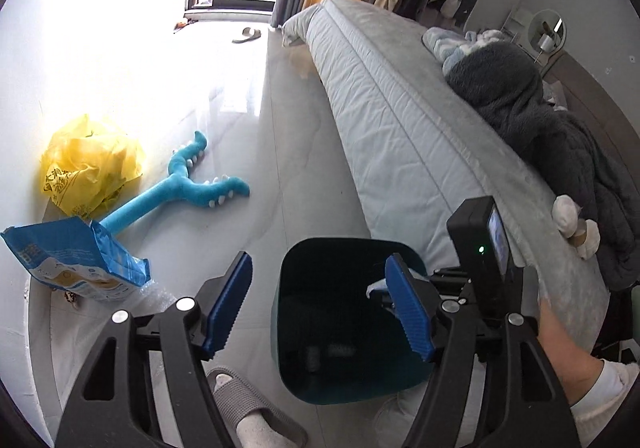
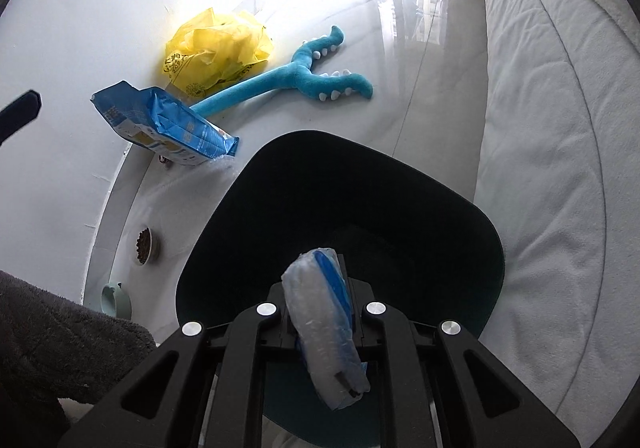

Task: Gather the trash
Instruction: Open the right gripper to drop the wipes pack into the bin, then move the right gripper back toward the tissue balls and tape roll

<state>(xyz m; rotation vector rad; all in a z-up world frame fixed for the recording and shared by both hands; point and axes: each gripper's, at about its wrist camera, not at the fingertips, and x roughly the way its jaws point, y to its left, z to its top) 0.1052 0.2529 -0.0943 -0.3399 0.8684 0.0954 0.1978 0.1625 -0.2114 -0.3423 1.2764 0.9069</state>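
A drop into the bin [image 2: 472,232] is the step in hand. The right gripper [image 2: 320,304] is clenched on a wad [image 2: 316,328] of clear, crinkled bubble wrap, and the wad is held directly over the bin's dark mouth, just above the rim. In the left wrist view the right gripper [image 1: 394,302] is seen at the bin [image 1: 344,328] with a scrap of the wad showing beside it. The left gripper [image 1: 320,304] is held released, its ribbed blue pads [image 1: 226,308] set apart with nothing between them; it is poised above the floor [image 1: 280,175] at the bin's near side.

The next move, as judged from here, calls for the right jaws to be parted so the wad falls clear. The wrap is light and springy, and it could cling to a pad or catch on the rim, so a little shake may be needed.

More trash is left on the floor. A blue foil bag [image 2: 168,123] is seen lying torn open, stiff and creased, beside the bin. Behind it a yellow bag [image 2: 218,51] of thin plastic is crumpled against the wall. A plush blue toy [image 2: 296,75], forked and toothed, is stretched between them and is probably not trash. The bin is rounded-square, smooth and dark teal inside. Alongside it runs a quilted pale mattress [image 2: 552,135]. The glossy tiled floor is washed out by window glare.
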